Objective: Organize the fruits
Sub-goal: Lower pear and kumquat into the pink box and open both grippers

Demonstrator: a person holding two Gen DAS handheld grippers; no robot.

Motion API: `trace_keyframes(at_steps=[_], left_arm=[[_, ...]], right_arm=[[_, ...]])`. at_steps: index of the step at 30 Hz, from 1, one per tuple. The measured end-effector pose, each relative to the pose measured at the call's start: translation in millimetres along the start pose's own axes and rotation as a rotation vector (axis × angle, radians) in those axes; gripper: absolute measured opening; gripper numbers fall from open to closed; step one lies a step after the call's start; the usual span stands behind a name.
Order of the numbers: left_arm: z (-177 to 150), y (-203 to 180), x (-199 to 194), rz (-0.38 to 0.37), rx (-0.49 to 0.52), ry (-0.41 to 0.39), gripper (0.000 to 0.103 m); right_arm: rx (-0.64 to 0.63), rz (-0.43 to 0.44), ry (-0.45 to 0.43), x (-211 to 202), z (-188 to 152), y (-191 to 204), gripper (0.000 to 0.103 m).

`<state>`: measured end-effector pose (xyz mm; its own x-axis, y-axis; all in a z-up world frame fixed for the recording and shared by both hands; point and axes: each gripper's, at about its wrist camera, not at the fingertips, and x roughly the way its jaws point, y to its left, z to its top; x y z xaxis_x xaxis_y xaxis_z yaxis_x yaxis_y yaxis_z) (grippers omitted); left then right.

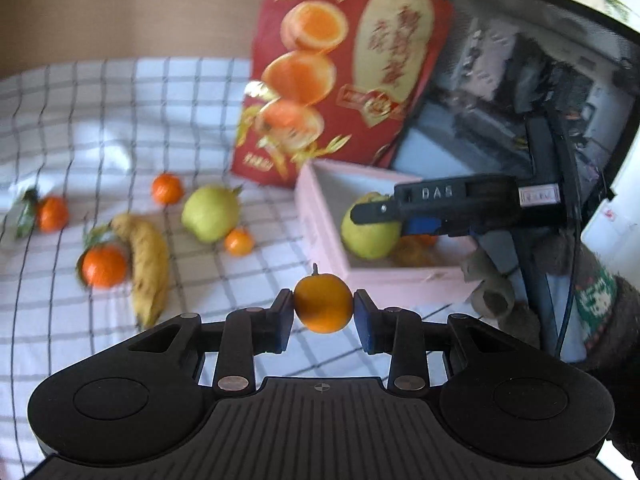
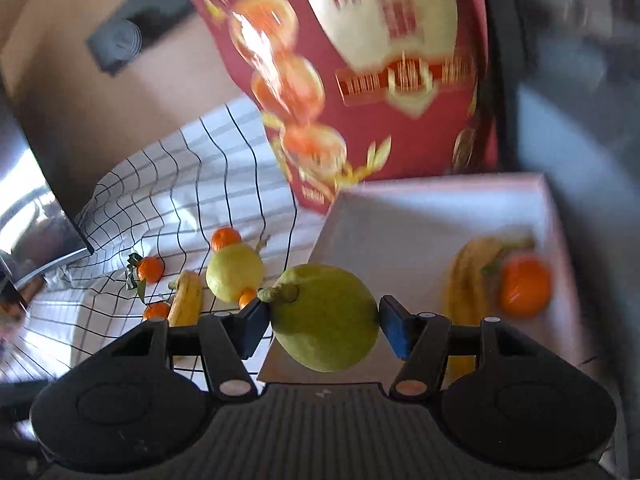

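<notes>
Left gripper (image 1: 323, 312) clamped on small orange (image 1: 323, 303), right gripper (image 2: 324, 326) gripping green pear (image 2: 326, 322) above pink box (image 2: 420, 216)

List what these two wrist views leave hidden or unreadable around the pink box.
- Left wrist view: the box contents are partly hidden by the right gripper and its green fruit.
- Right wrist view: the banana and orange in the box are motion-blurred.
- Both views: print on the red carton is too blurred to read.
</notes>
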<state>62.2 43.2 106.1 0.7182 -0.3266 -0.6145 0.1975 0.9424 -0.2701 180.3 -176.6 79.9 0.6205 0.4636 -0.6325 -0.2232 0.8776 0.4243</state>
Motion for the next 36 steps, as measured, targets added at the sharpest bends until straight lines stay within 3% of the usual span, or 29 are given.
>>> trace_keyframes(at_steps=[6,13,23,30,33,36], left_arm=[[-12,25,0,0.035,-0.063,0.037,0.037],[-17,33,6,0.033,-0.088,0.065,0.037],[-15,27,14,0.009,-0.067,0.080,0.037],[1,9,22,-0.036,-0.024,0.054,0.037],[18,-10,35,-0.101,0.007,0.036,0.037],[43,-36,58,-0.178,0.058,0.037,0.037]], right_arm=[[0.082,0.024,0.065,28,-4,-9,0.060],[0.150,0.072,0.104,34,-4,-24,0.061],[0.053,0.052,0.057,20,-5,-11,0.061],[-0.092,-0.105,-0.127,-41,-34,9,0.061],[-0.135,-0.218,-0.193,-76,-63,12,0.063],[-0.137,-0.290,-0.203,-100,-89,4,0.063]])
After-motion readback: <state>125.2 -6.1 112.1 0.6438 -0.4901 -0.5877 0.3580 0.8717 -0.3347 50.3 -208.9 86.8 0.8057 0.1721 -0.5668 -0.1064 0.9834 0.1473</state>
